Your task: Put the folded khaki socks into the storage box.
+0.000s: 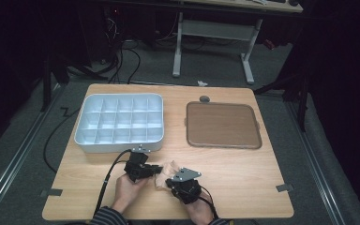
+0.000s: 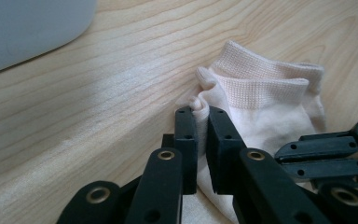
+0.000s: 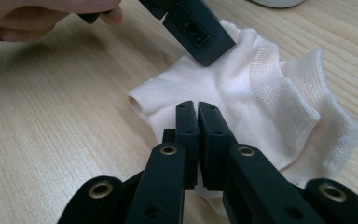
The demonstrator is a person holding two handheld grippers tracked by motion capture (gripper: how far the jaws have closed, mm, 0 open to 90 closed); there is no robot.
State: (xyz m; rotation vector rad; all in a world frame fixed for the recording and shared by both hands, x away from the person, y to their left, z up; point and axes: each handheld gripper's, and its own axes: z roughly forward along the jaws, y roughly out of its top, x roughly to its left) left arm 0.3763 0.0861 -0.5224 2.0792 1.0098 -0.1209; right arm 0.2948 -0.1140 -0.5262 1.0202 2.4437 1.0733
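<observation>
A pale cream sock (image 1: 165, 171) lies crumpled on the wooden table near its front edge, between my two grippers. My left gripper (image 2: 202, 116) comes in from the sock's left and is shut on a small fold at the sock's (image 2: 265, 98) edge beside the ribbed cuff. My right gripper (image 3: 196, 108) is shut on a thin layer of the sock (image 3: 261, 88) on the opposite side. In the high view the left gripper (image 1: 157, 169) and right gripper (image 1: 170, 181) sit close together with the sock bunched between them. The left gripper's jaw (image 3: 198, 32) shows beyond the sock in the right gripper view.
A white tray (image 1: 119, 143) with several compartments stands behind the left hand. A brown flat tray (image 1: 222, 125) lies at the back right, with a small grey disc (image 1: 205, 99) behind it. The table's front edge is just below the hands.
</observation>
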